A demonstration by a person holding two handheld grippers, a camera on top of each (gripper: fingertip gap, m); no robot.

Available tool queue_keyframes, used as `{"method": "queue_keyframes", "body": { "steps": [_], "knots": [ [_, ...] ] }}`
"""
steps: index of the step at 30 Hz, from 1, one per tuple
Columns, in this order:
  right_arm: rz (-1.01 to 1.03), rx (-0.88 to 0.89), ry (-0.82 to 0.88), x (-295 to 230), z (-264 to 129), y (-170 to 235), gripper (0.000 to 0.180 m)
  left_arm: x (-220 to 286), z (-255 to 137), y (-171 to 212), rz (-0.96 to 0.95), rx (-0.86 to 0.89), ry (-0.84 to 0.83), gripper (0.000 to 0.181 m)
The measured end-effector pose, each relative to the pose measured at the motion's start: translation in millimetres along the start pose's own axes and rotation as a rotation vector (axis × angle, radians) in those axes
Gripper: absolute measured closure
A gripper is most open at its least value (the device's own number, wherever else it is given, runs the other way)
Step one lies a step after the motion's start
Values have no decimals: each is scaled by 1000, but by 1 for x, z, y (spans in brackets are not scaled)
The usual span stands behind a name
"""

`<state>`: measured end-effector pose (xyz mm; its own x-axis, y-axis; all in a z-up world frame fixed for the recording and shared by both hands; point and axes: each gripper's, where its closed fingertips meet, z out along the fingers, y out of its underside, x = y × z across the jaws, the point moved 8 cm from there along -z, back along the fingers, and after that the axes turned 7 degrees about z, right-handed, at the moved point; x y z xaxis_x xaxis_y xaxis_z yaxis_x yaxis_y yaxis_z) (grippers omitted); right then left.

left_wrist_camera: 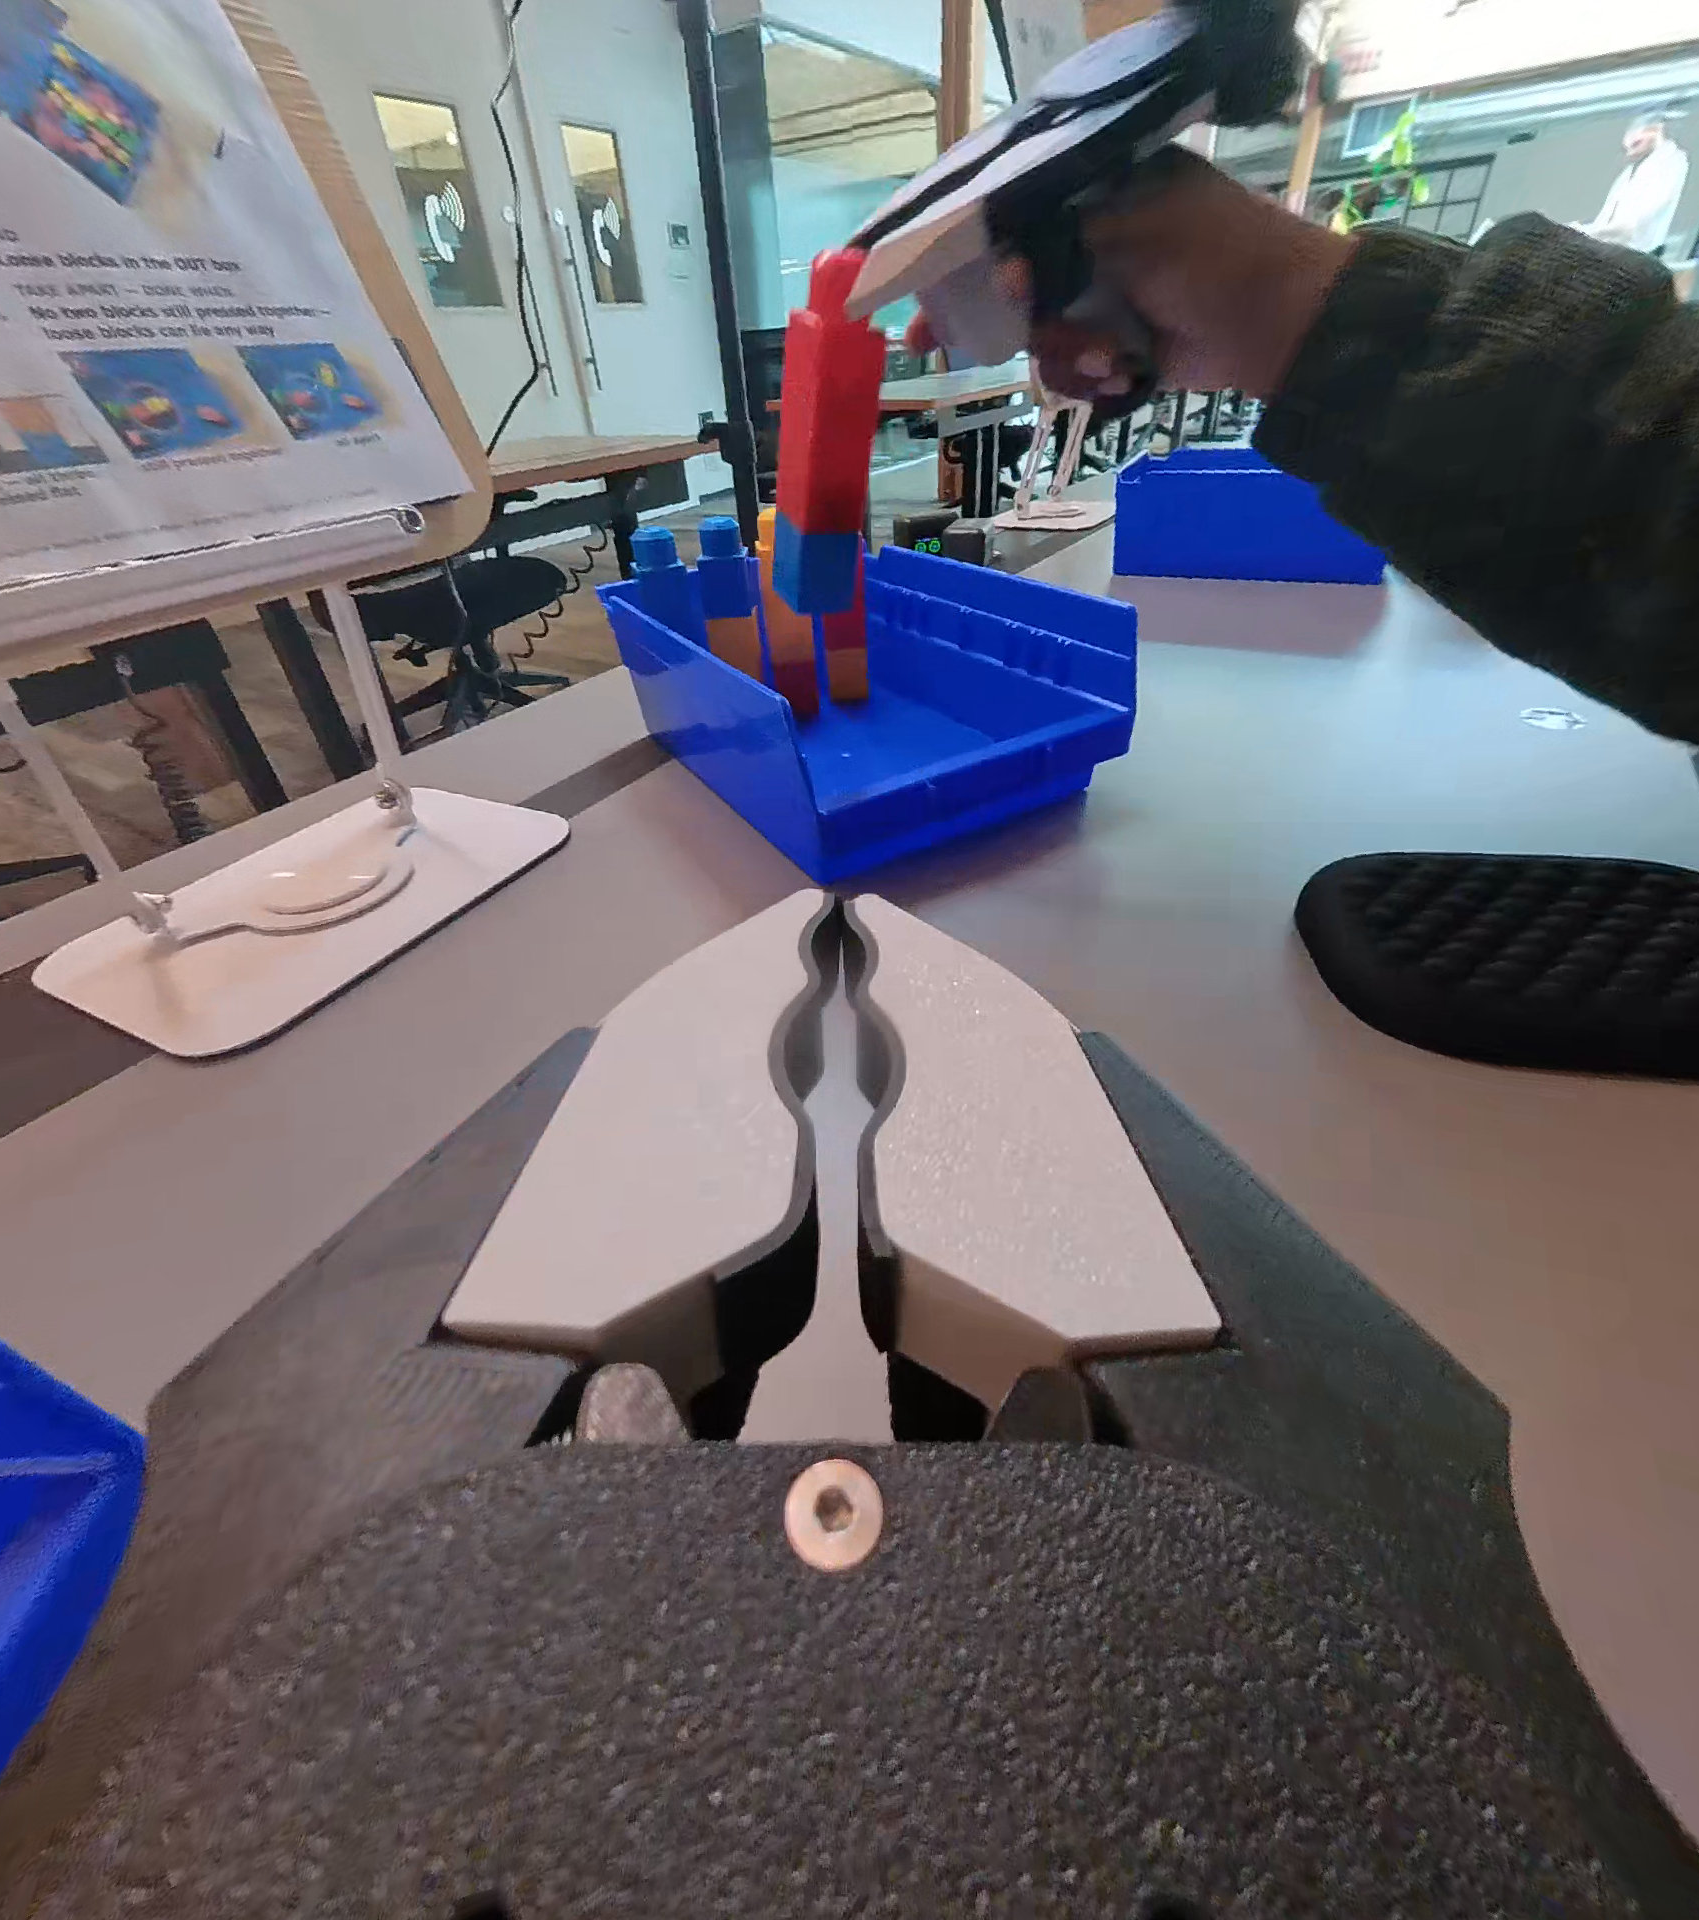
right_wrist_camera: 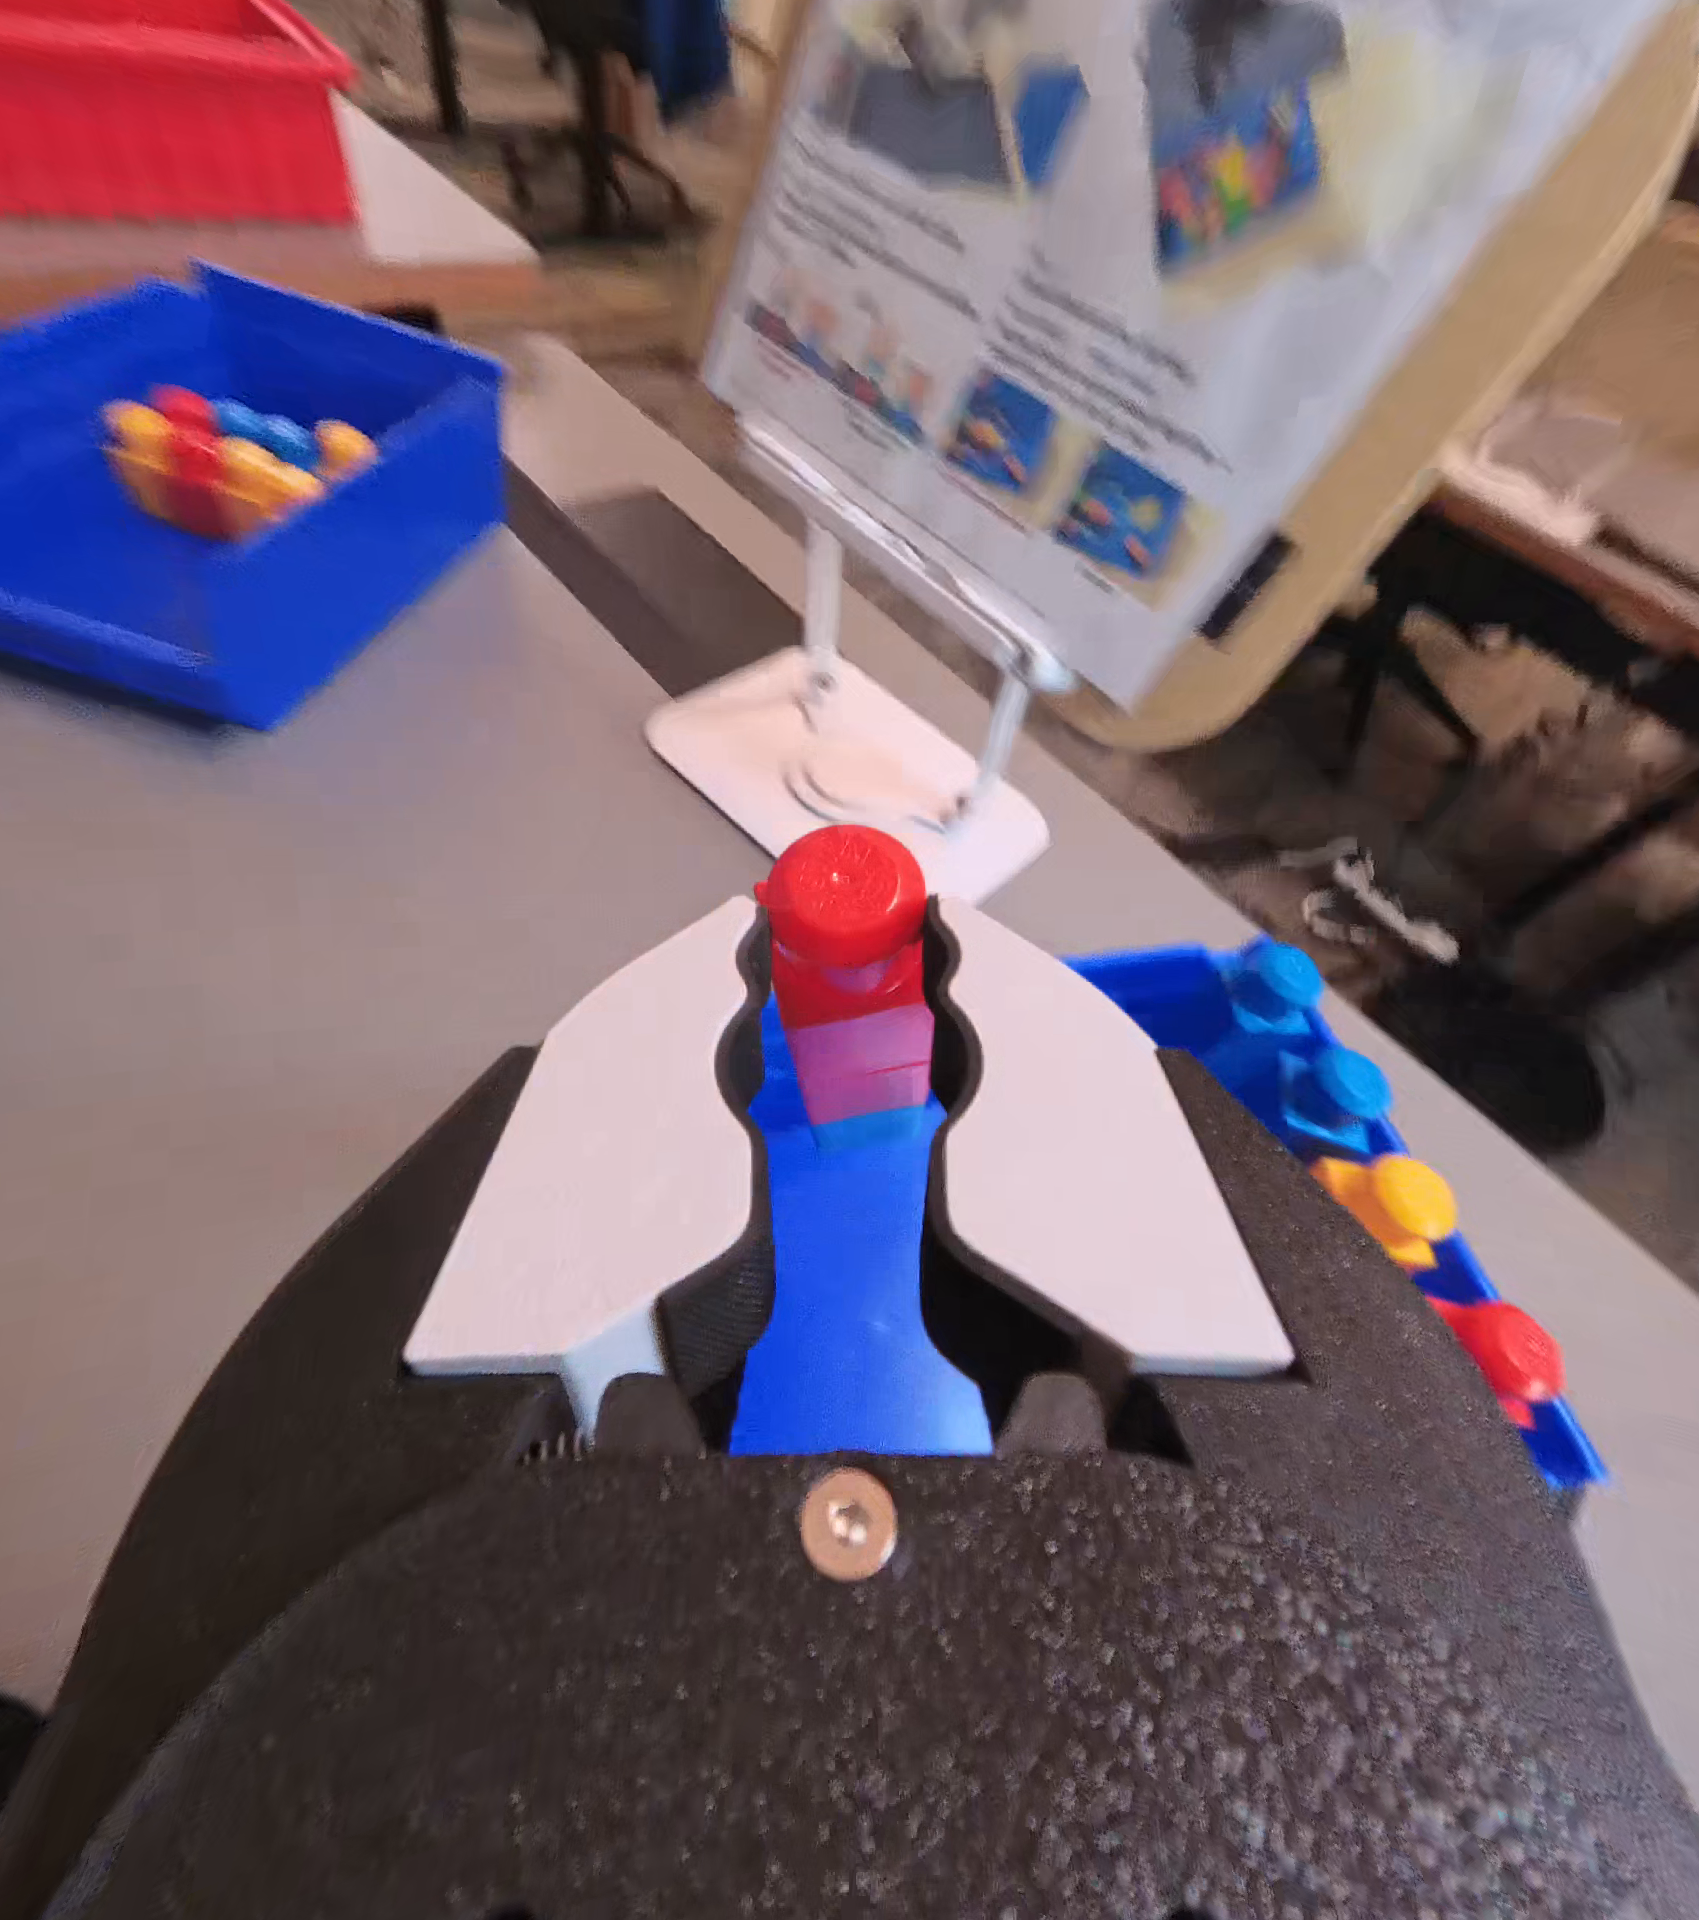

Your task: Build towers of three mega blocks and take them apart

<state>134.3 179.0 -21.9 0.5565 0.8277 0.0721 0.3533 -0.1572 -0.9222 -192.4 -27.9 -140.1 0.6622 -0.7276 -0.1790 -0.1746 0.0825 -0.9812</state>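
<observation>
While the left gripper (left_wrist_camera: 840, 914) rests empty, fingers together, a tower (left_wrist_camera: 824, 436) is held by its top red block in the right gripper (right_wrist_camera: 845, 935) above the bin (left_wrist_camera: 970, 727) at twelve o'clock; light, rigid, slippery plastic is best gripped on flat sides.

We see bright, even room light. The right wrist view is blurry near its top, mostly the sign (right_wrist_camera: 1136, 312). Edges bend. Shadows on the table (left_wrist_camera: 1344, 727) are soft.

Left tongs (left_wrist_camera: 837, 914) closed, right tongs (right_wrist_camera: 845, 920) clamped.
</observation>
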Motion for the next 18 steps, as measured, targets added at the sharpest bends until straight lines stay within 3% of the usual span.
{"method": "queue_keyframes", "body": {
  "steps": [4,10,17,18],
  "knots": [
    [97,-132,36,64,53,27,151,2,0,3,48,-13,-8,181],
    [208,-191,58,109,108,60,151,5,3,8,78,-32,11,181],
    [228,-214,55,118,127,68,150,9,5,9,125,-50,15,181],
    [225,-217,63,118,126,67,144,9,5,9,122,-50,14,181]
  ]
}}
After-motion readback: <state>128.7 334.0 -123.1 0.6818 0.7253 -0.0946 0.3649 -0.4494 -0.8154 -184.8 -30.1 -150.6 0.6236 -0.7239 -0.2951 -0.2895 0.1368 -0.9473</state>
